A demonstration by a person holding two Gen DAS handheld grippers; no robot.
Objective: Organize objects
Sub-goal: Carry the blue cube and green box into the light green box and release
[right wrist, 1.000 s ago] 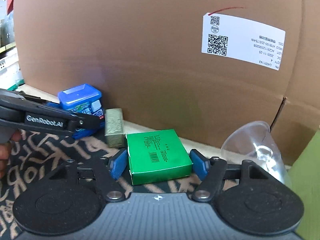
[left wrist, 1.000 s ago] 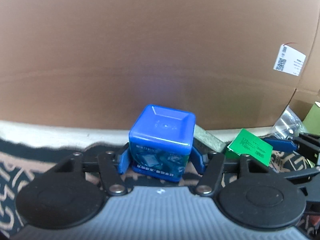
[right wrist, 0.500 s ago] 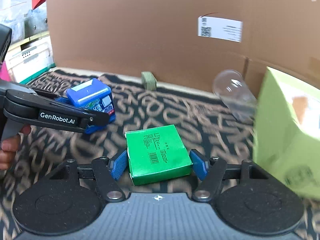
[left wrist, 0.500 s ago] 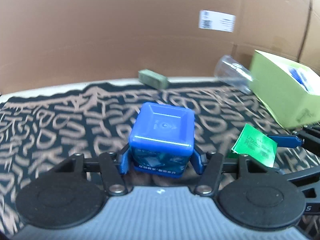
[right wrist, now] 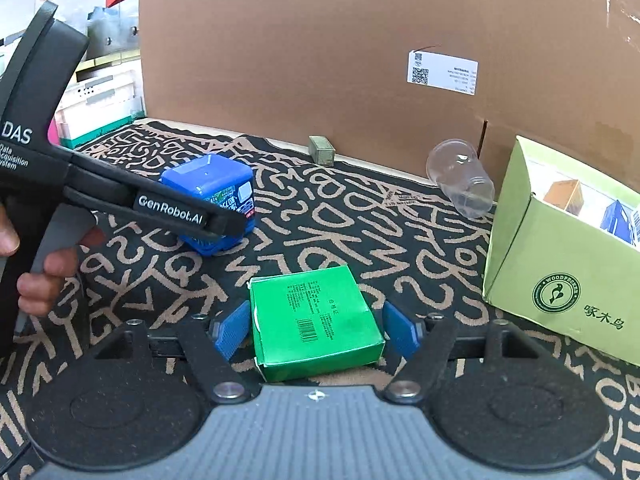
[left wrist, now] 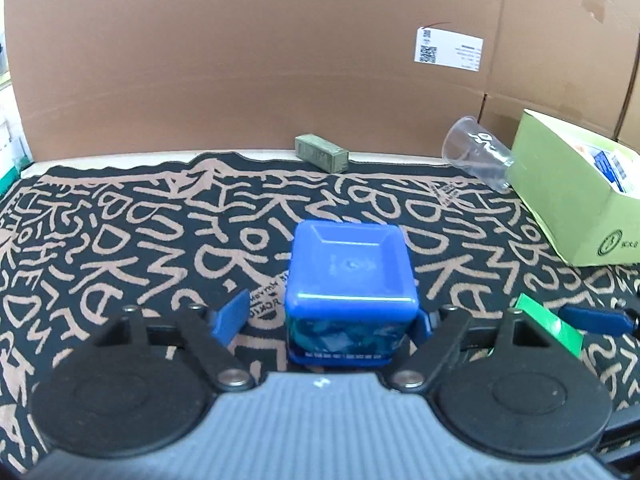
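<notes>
With both grippers low over the black patterned cloth with tan lettering [left wrist: 120, 216], each has its object sitting loose between the pads. Left gripper [left wrist: 326, 318]: jaws have just opened, spread wide; the blue lidded plastic cube container [left wrist: 348, 280] rests on the cloth, clear gap at the left pad, right pad close beside it. Right gripper [right wrist: 314, 330]: jaws spread, the flat green cardboard box [right wrist: 314, 320] sits on the cloth between them, small gaps either side. Olive small box [left wrist: 322, 153] lies by the brown cardboard wall [left wrist: 240, 60]. Clear plastic cup [right wrist: 460, 178] lies tipped beside the light-green open carton [right wrist: 560, 280].
</notes>
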